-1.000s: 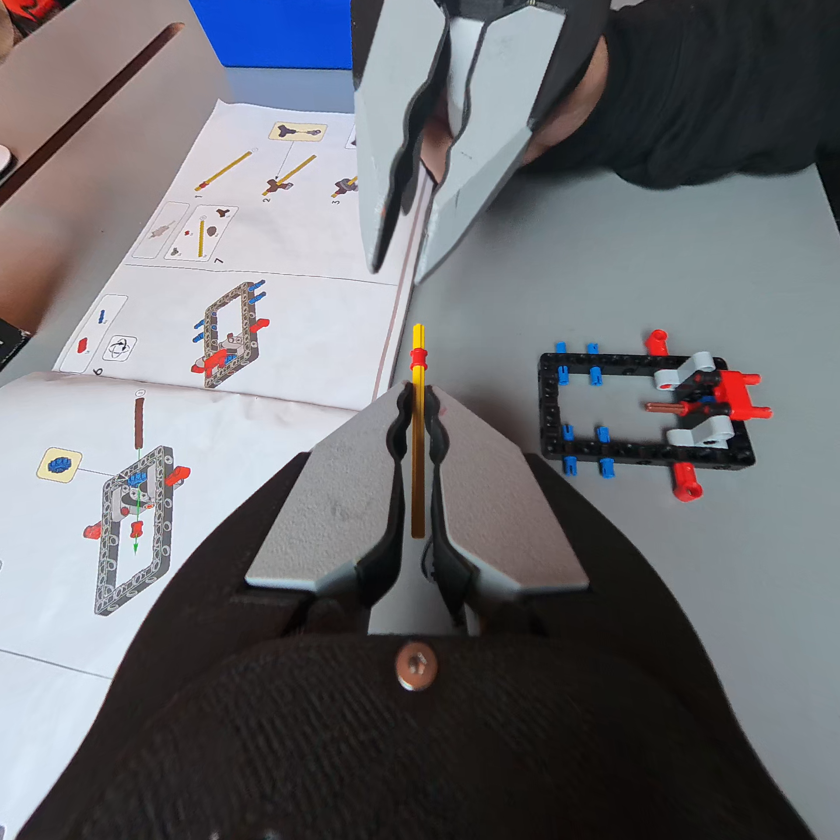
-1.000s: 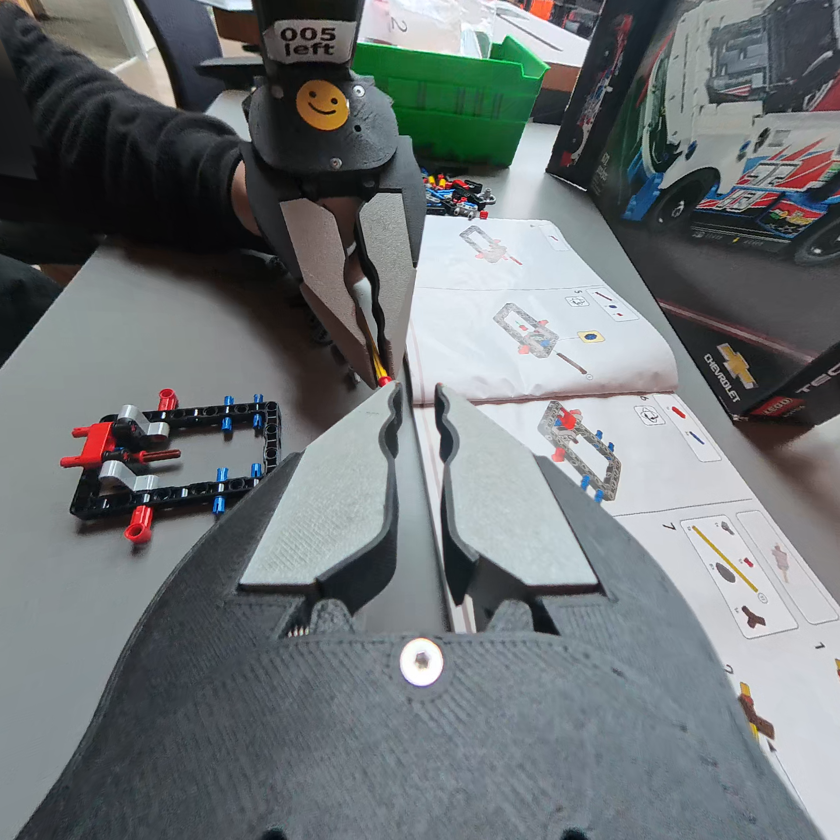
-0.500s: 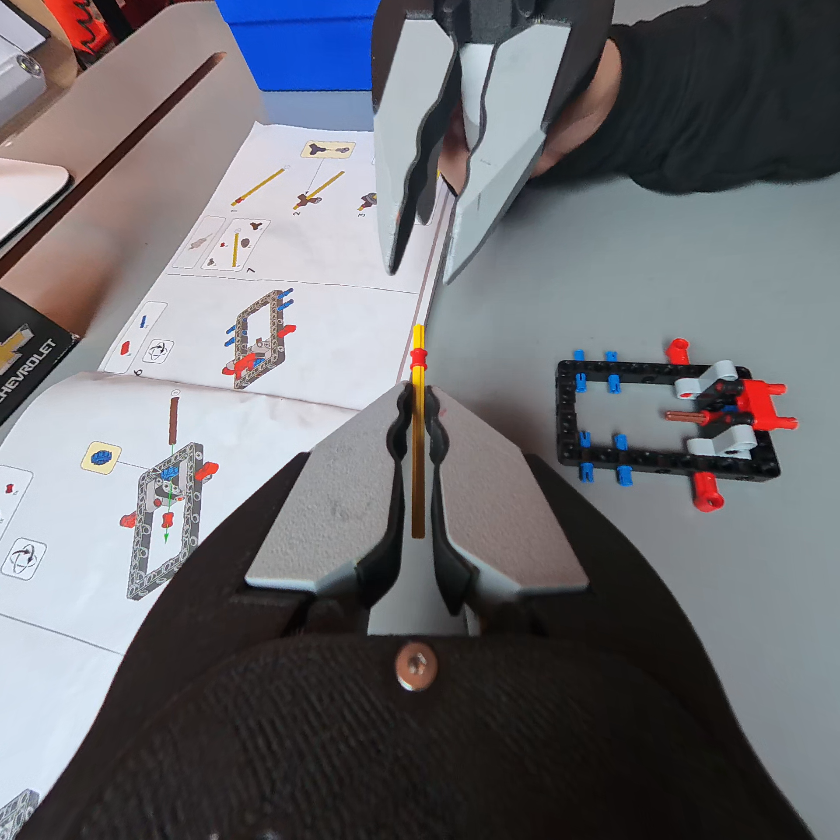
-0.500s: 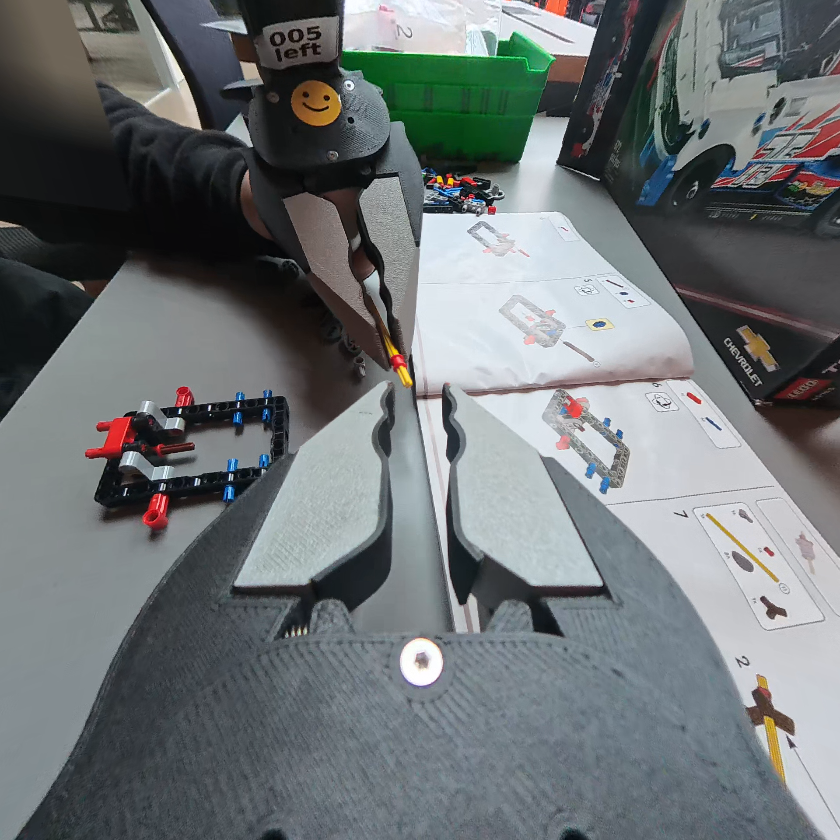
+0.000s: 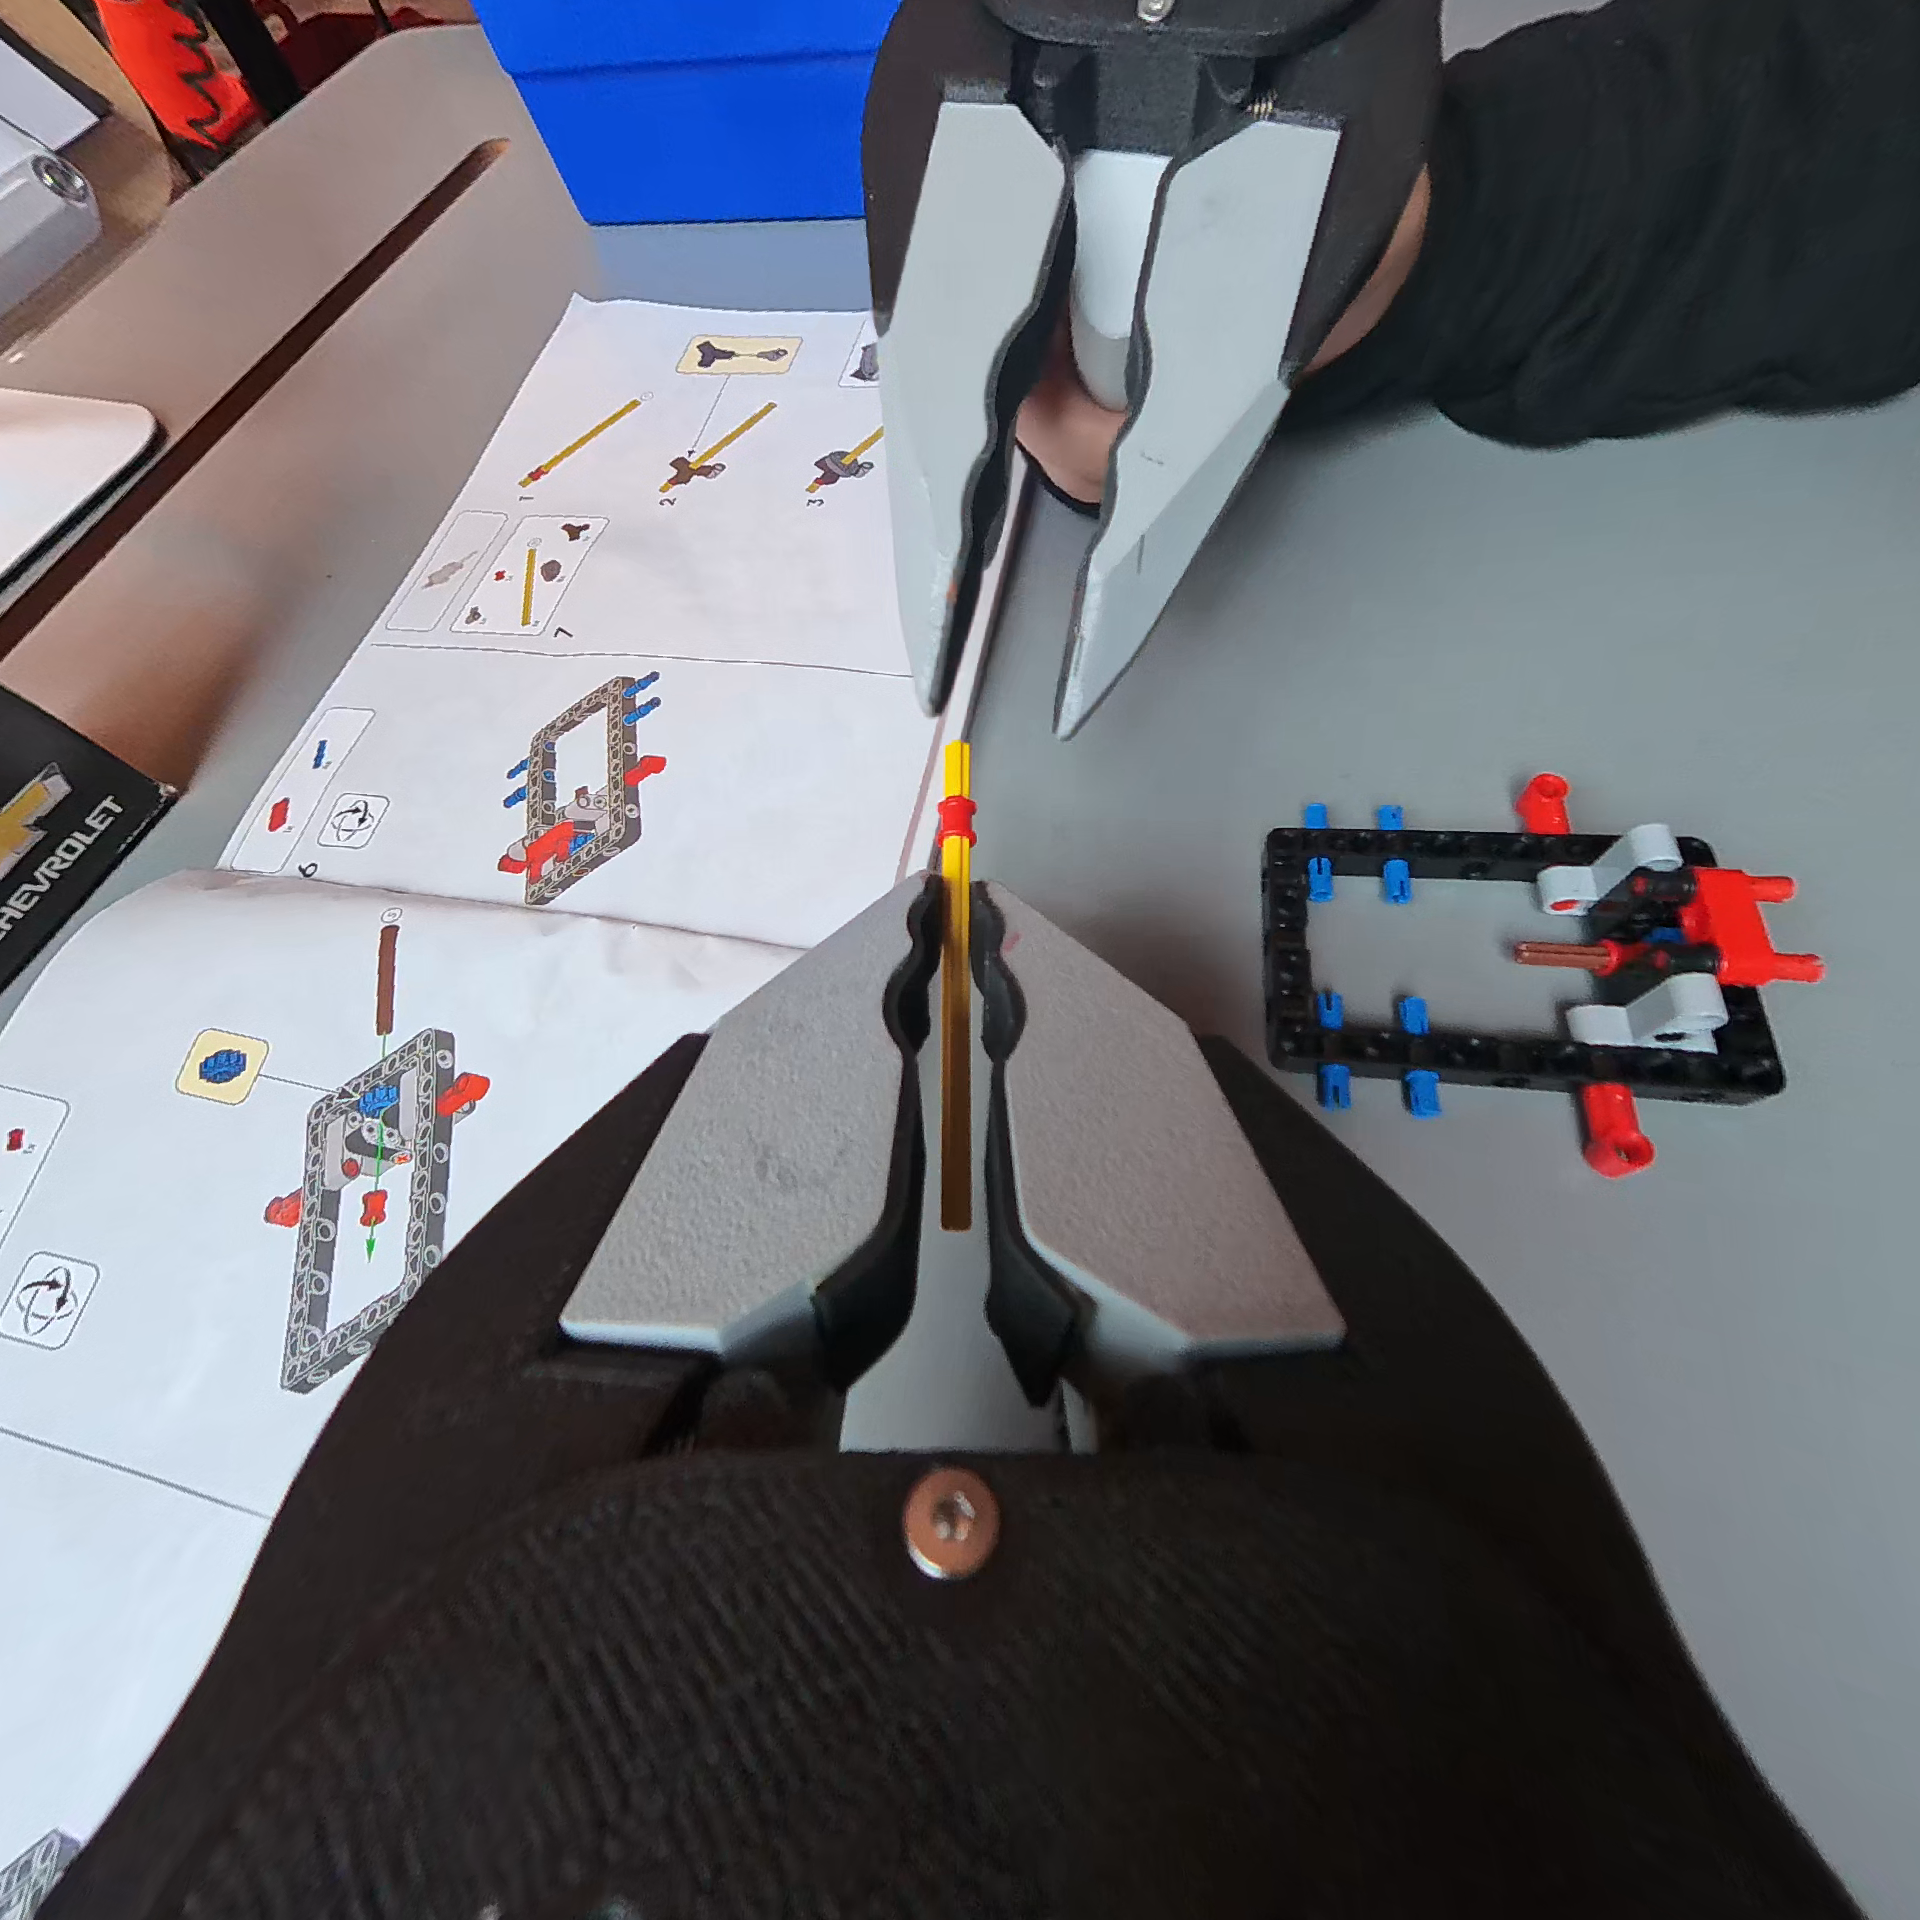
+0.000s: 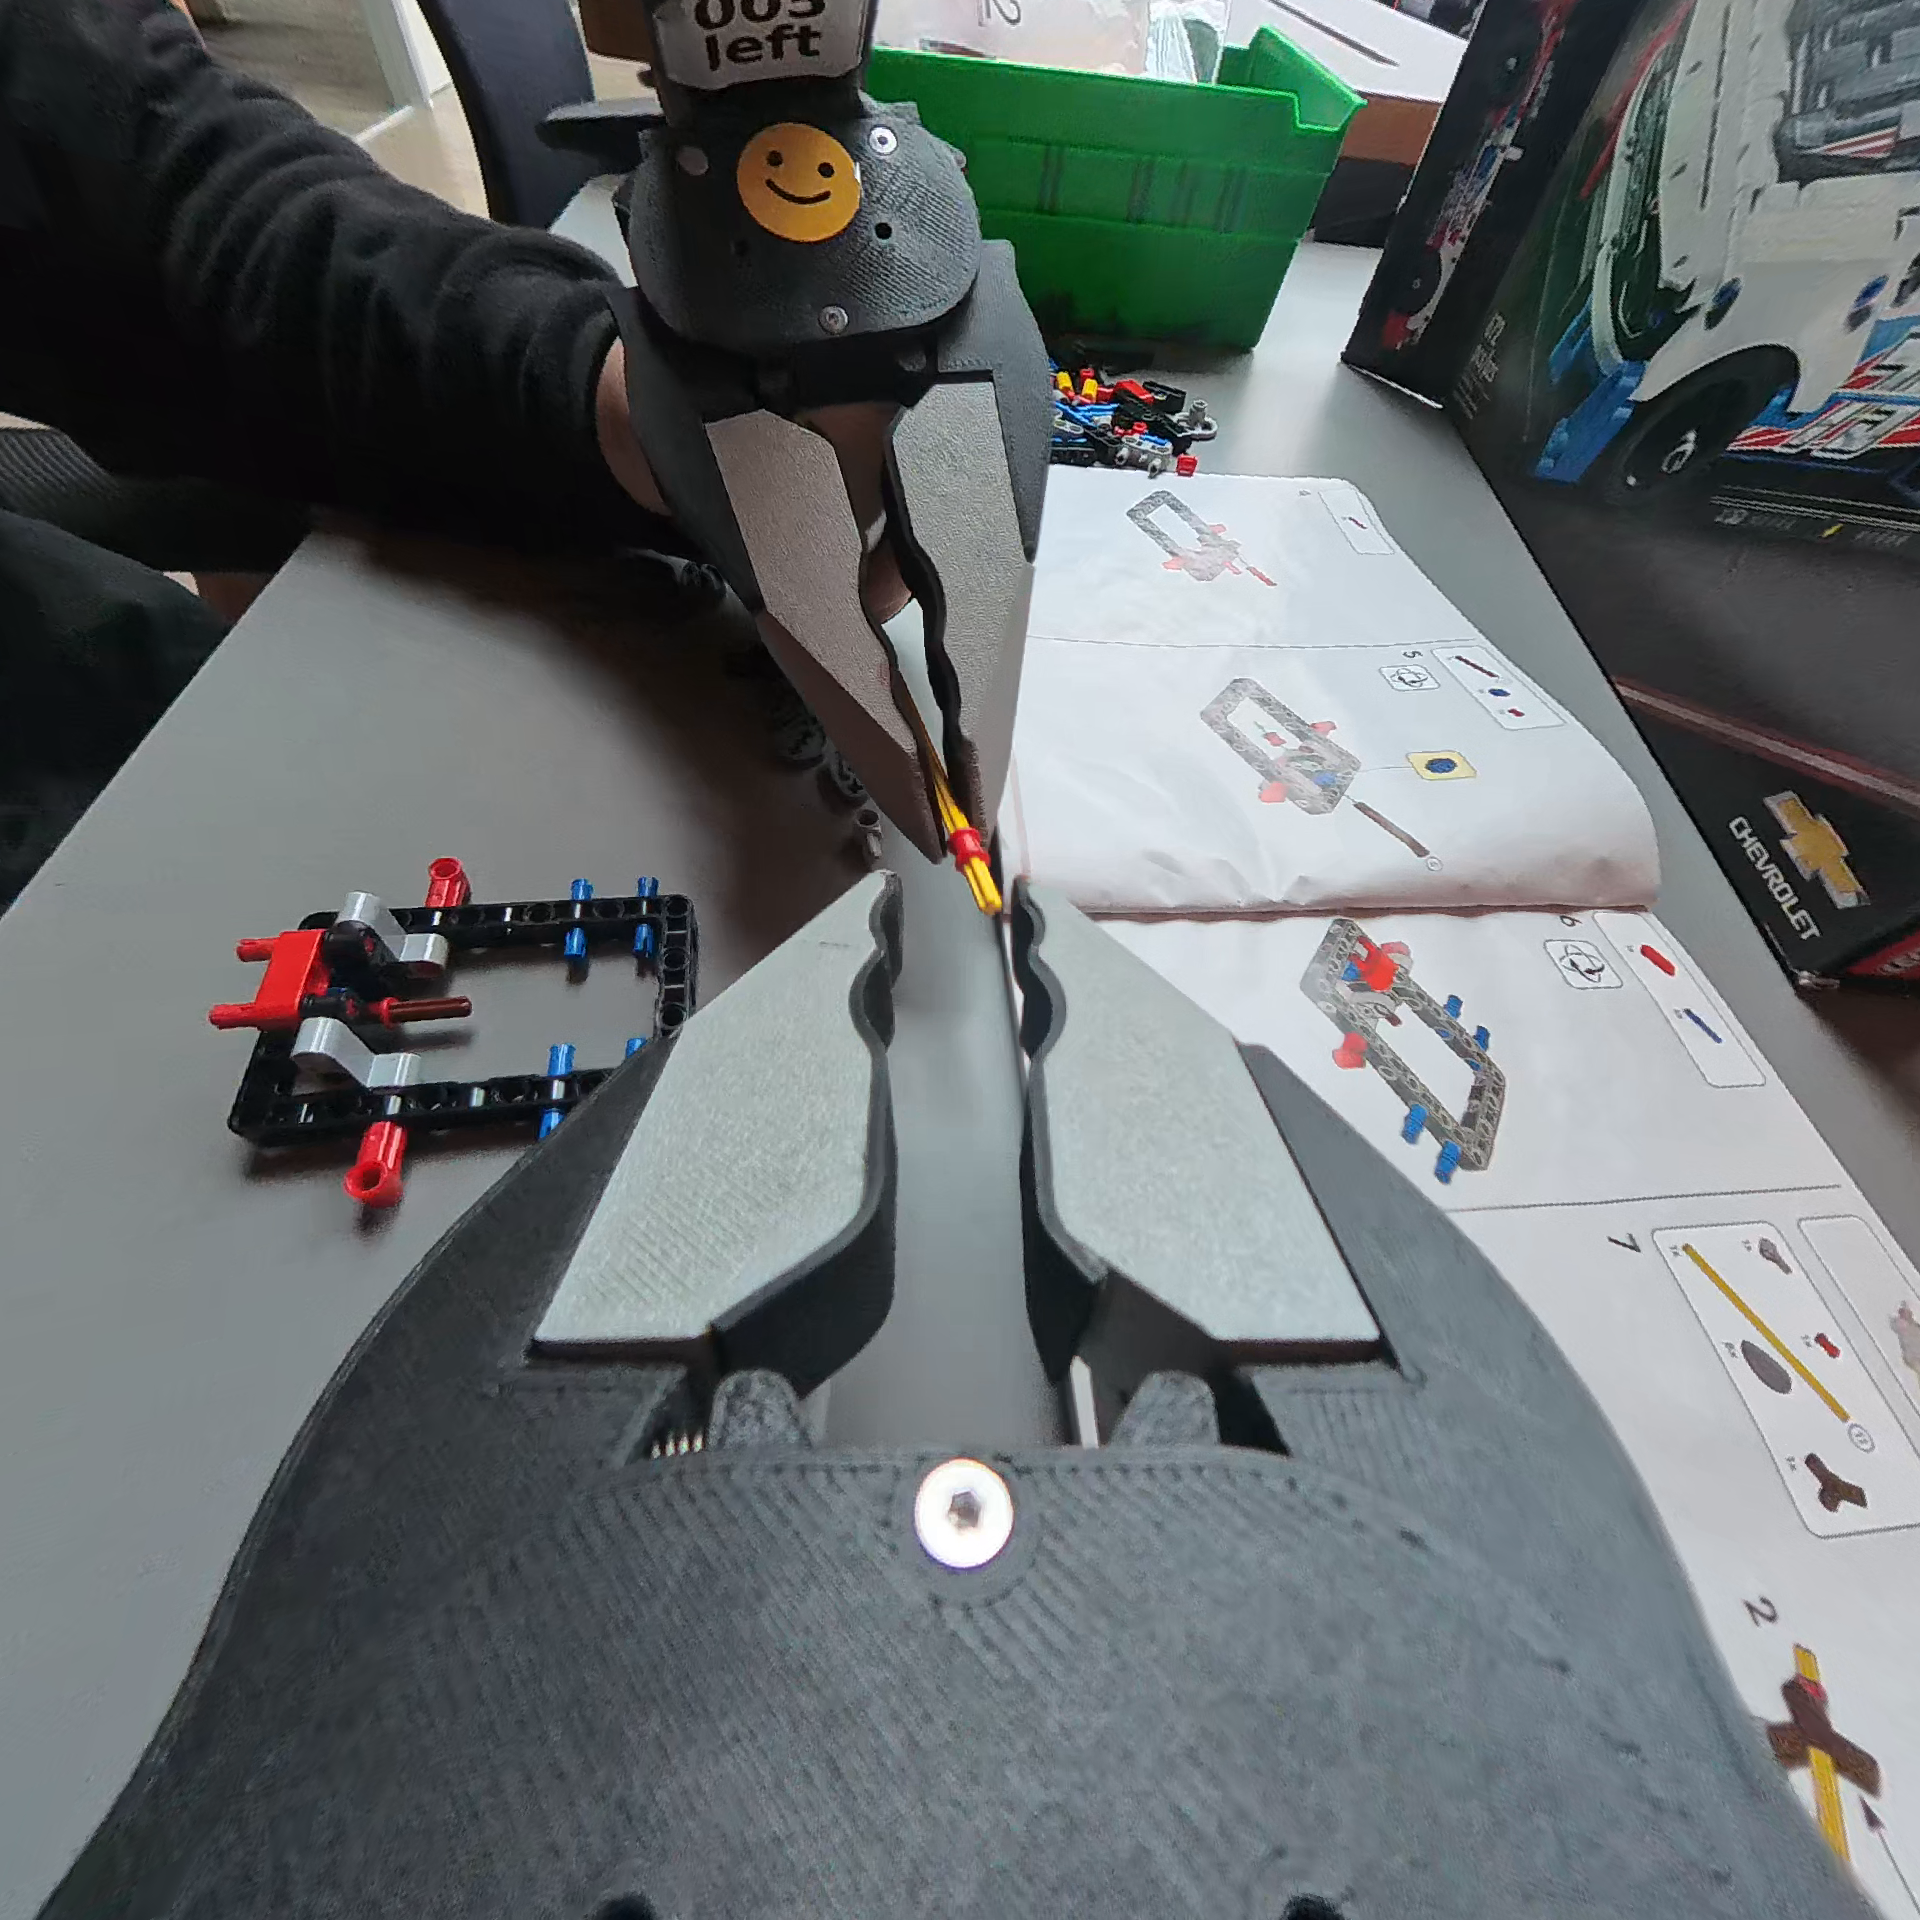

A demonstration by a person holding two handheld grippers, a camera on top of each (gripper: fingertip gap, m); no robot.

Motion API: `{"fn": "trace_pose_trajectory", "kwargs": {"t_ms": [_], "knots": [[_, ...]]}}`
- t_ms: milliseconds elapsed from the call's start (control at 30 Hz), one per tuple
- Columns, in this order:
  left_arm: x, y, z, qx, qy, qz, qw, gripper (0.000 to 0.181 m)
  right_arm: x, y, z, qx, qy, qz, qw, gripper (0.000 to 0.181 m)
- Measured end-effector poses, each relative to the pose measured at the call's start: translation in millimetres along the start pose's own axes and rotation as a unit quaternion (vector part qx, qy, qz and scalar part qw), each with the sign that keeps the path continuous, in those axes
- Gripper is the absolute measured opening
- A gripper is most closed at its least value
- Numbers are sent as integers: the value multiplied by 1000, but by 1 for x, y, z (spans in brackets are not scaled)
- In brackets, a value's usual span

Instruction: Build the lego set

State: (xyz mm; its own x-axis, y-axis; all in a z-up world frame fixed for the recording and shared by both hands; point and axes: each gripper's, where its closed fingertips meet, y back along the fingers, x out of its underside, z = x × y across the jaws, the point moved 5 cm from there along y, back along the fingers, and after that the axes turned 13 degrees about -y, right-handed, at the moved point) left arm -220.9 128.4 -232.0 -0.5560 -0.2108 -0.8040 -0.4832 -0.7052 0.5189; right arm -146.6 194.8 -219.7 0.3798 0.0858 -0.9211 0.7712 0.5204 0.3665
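My left gripper (image 5: 956,899) is shut on a long yellow axle (image 5: 956,1039) that carries a red bush (image 5: 957,821) near its free tip. It also shows in the right wrist view (image 6: 951,831), with the axle (image 6: 977,883) pointing at my right gripper (image 6: 956,904). The right gripper is open and empty, and the axle tip sits at the mouth of its fingers. From the left wrist view the right gripper (image 5: 1003,707) faces me just beyond the axle tip. A black frame (image 5: 1517,956) with blue pins, red pins and grey beams lies flat on the table (image 6: 468,1013).
The open instruction booklet (image 5: 623,748) lies beside the grippers (image 6: 1299,727). A green bin (image 6: 1132,208), a pile of loose parts (image 6: 1122,416) and the set's box (image 6: 1662,312) stand behind. A few small dark parts (image 6: 831,758) lie under the left gripper. A blue box (image 5: 675,104) stands behind. The tips of both grippers are at nearly the same place.
My right gripper has opened slightly wider and come in line with the axle, whose tip is now at its mouth. The left gripper keeps its hold.
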Motion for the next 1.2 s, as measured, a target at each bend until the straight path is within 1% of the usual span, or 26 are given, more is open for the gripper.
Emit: {"fn": "trace_pose_trajectory", "kwargs": {"t_ms": [233,333,367,500,900,1067,1200], "knots": [[-5,-1,-8,16,-22,-11,1000,2,3,-6,8,-11,14,21,1000,14],[-7,-2,-12,28,-31,-13,999,2,4,-7,11,-7,25,28,999,3],[-7,-2,-13,28,-35,-10,999,2,5,-8,12,-5,32,32,999,2],[-7,-3,-14,21,-43,-7,999,2,5,-7,13,2,49,36,998,2],[-7,-1,-13,20,-39,-6,999,2,3,0,9,-16,23,14,1000,0],[-7,-1,-13,21,-41,-6,999,2,5,-4,11,-19,23,27,999,5],[-8,-3,-16,28,-43,-6,999,2,4,-6,13,-15,28,23,999,0]]}}
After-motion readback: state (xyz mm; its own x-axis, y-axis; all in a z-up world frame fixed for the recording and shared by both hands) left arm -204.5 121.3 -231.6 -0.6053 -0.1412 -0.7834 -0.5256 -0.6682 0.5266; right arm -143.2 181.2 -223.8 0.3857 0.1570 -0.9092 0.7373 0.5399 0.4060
